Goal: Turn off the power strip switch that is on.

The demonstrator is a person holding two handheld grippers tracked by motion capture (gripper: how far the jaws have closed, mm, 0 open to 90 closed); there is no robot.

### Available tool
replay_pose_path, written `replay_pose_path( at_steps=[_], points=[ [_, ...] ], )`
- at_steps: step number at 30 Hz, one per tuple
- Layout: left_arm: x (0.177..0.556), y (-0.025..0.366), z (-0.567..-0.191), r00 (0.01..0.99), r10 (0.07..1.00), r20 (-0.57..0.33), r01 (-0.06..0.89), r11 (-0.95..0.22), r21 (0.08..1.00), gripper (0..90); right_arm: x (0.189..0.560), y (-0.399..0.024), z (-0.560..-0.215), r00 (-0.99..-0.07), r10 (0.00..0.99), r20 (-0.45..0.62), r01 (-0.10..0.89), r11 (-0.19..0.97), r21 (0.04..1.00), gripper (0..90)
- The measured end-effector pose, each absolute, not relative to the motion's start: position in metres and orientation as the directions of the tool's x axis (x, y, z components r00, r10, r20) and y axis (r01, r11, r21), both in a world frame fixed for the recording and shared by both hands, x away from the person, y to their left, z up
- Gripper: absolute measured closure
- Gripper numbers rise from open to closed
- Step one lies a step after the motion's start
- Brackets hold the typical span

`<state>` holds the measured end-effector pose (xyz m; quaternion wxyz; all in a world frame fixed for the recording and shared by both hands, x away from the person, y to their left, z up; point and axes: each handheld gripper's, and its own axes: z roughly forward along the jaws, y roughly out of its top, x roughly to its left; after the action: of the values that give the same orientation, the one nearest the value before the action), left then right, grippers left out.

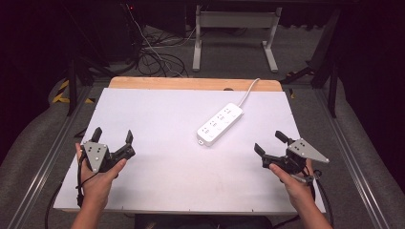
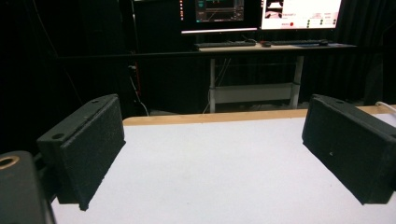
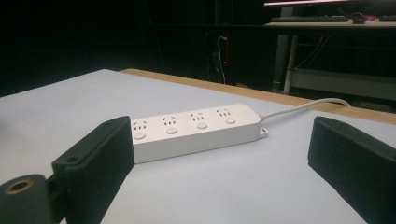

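Both hand-held grippers empty, jaws apart: left hand-held gripper (image 1: pixel 113 138), right hand-held gripper (image 1: pixel 270 142). Power strip (image 1: pixel 219 123) lies flat on tabletop (image 1: pixel 157 167), ahead of the right one, well apart. Risk: its cord (image 1: pixel 249 89) dragging or snagging if the strip is lifted.

Brightness: the white tabletop (image 1: pixel 167 157) is evenly lit, apparently from overhead; the room beyond it is nearly black.
Shadows: soft and faint under the left tool (image 1: pixel 113 138) and the right tool (image 1: pixel 270 143).
Glare: screens (image 2: pixel 299 11) far ahead of the left tool are blown out.
Focus: both gripper views are soft, with the near pads (image 3: pixel 355 163) grainy and slightly blurred.
Noise: the dark areas look blocky.
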<state>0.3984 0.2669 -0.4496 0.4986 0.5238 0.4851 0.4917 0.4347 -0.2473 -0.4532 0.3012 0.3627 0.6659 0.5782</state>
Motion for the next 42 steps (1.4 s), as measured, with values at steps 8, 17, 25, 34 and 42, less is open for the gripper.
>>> replay_pose_path(
  at_steps=[8,17,25,34,42],
  points=[
    [0.3987,0.2663,-0.4497,0.050,0.998,0.031,0.020,-0.032,0.999,6.4,0.4341,-0.2474,-0.4530,-0.557,0.830,0.013,0.135,0.075,0.988,7.5],
    [0.3991,0.2655,-0.4497,0.053,0.998,0.025,0.020,-0.026,0.999,6.4,0.4340,-0.2474,-0.4527,-0.550,0.835,0.008,0.134,0.078,0.988,10.4],
    [0.3997,0.2646,-0.4499,0.061,0.998,0.032,0.024,-0.033,0.999,6.4,0.4328,-0.2452,-0.4527,-0.559,0.829,-0.010,0.130,0.099,0.987,15.8],
    [0.3998,0.2642,-0.4499,0.063,0.998,0.032,0.024,-0.033,0.999,6.4,0.4335,-0.2468,-0.4520,-0.552,0.834,-0.001,0.140,0.094,0.986,32.2],
    [0.4001,0.2640,-0.4498,0.064,0.997,0.034,0.024,-0.035,0.999,6.5,0.4315,-0.2480,-0.4506,-0.571,0.821,-0.011,0.128,0.102,0.986,58.9]
  ],
)
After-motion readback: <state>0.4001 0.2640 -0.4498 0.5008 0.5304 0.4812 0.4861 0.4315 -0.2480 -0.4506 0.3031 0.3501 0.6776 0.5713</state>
